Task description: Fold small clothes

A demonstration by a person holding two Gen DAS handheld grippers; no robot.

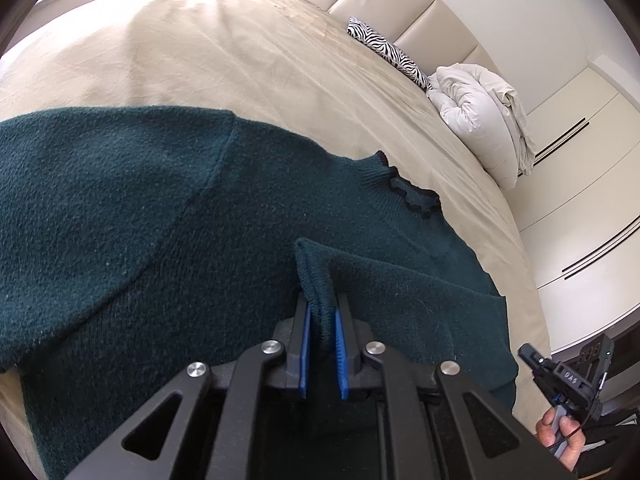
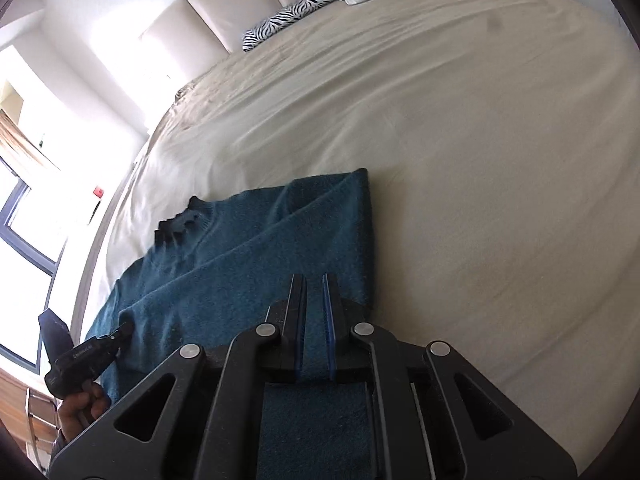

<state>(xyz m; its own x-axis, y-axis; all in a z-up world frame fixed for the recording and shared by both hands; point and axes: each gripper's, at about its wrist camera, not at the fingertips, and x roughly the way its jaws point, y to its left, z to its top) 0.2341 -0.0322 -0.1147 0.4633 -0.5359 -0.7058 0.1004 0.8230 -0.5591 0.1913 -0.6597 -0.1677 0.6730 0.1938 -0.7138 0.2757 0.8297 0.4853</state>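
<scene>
- While I look along my left gripper (image 1: 322,312), its blue pads pinch a raised fold of the dark green sweater (image 1: 120,208).
- My right gripper (image 2: 314,292) has its fingers nearly together, with nothing pinched.
- The sweater lies flat on the near bed (image 2: 480,160).
- Far: a zebra cushion (image 1: 386,50) and a white duvet (image 1: 476,112).

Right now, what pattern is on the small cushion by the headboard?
Black-and-white zebra stripes on the cushion; it shows best in the left wrist view.
</scene>
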